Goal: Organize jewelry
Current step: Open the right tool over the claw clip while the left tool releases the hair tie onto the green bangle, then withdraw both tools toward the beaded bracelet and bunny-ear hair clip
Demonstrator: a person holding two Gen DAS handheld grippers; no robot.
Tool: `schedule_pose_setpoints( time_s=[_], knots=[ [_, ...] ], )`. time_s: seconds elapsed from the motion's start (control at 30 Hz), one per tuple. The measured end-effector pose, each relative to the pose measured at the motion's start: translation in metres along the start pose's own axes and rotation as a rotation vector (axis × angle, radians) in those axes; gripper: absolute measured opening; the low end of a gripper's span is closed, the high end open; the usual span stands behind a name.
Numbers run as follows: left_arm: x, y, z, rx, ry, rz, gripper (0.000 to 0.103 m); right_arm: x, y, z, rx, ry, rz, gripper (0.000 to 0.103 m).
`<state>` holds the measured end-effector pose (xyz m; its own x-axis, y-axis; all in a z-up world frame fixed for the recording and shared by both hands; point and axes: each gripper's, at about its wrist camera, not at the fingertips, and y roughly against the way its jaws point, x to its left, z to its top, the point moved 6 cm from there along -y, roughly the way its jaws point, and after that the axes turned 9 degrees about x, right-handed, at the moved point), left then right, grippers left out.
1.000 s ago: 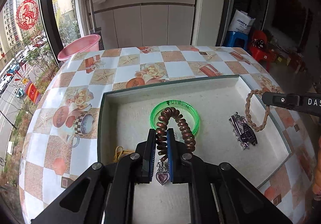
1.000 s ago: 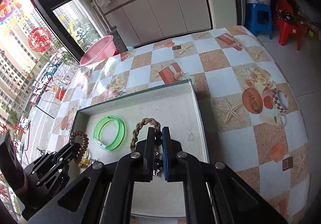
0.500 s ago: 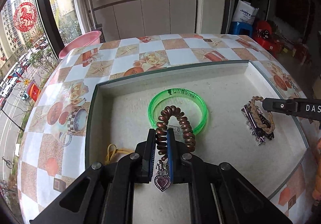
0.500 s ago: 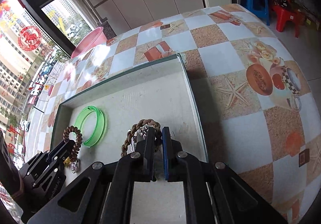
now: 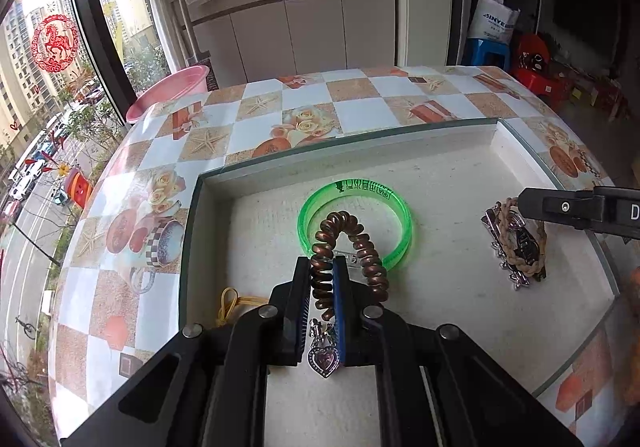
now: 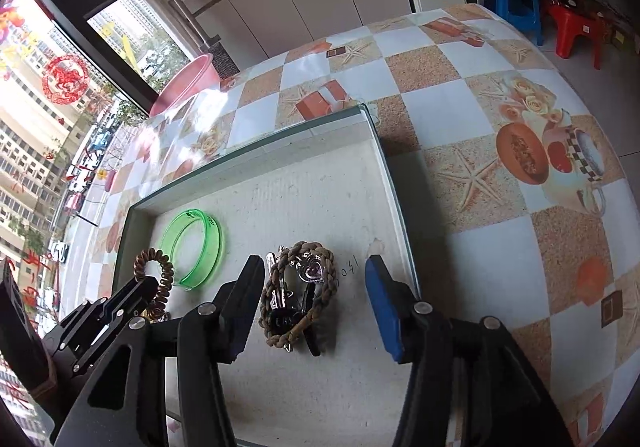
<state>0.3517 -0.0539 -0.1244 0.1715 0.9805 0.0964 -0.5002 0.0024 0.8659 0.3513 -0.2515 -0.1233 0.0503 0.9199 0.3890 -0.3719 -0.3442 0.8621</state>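
1. Right wrist view: right gripper pitches down over the white tray; its jaws have just been opening and now stand well apart.
2. Braided bracelet lies on the tray floor between the parted fingers, touching neither pad, draped over a cluster of dark and silver trinkets.
3. Left wrist view: left gripper also angles down, jaws clamped on the copper coil bracelet; its loop stands up ahead of the fingertips and a heart charm hangs below them.
4. Green bangle lies flat just beyond the coil, mid-tray.
5. Yellow cord sits by the tray's left wall.
6. Braided bracelet rests near the tray's right rim; open floor remains along the far wall and in the near centre.
7. Tray sits on the checkered tablecloth, which is bare on the right.
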Motion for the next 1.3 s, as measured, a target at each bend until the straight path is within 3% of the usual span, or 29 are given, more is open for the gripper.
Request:
schedule_pose_setpoints(
  time_s=[0.13, 0.8, 0.83, 0.87, 0.9, 0.93, 1.13, 1.17, 1.27, 1.3],
  knots=[
    [-0.001, 0.005, 0.001, -0.007, 0.005, -0.013, 0.023, 0.007, 0.013, 0.000, -0.034, 0.008, 0.045, 0.056],
    [-0.002, 0.025, 0.008, -0.050, 0.036, -0.035, 0.024, 0.005, 0.036, -0.008, -0.055, 0.004, 0.064, 0.057],
    [0.000, 0.026, 0.007, -0.049, 0.040, -0.035, 0.027, 0.005, 0.036, -0.008, -0.055, 0.006, 0.060, 0.057],
    [0.001, 0.027, 0.007, -0.046, 0.045, -0.034, 0.074, 0.005, 0.036, -0.009, -0.055, 0.009, 0.054, 0.061],
    [0.004, 0.028, 0.006, -0.047, 0.059, -0.021, 0.103, 0.005, 0.037, -0.009, -0.055, 0.013, 0.045, 0.069],
    [0.006, 0.033, 0.005, -0.087, 0.071, -0.004, 0.103, 0.006, 0.037, -0.010, -0.055, 0.019, 0.031, 0.073],
    [0.001, 0.034, -0.001, -0.084, 0.049, -0.001, 0.103, 0.009, 0.042, -0.015, -0.057, 0.058, -0.035, 0.077],
    [0.001, 0.034, -0.003, -0.081, 0.051, -0.002, 0.103, 0.009, 0.043, -0.017, -0.055, 0.059, -0.039, 0.084],
    [0.002, 0.043, -0.008, -0.088, 0.055, 0.000, 0.103, 0.012, 0.045, -0.021, -0.054, 0.074, -0.050, 0.092],
    [0.003, 0.046, -0.009, -0.091, 0.056, 0.000, 0.103, 0.013, 0.045, -0.023, -0.047, 0.079, -0.054, 0.103]
  ],
)
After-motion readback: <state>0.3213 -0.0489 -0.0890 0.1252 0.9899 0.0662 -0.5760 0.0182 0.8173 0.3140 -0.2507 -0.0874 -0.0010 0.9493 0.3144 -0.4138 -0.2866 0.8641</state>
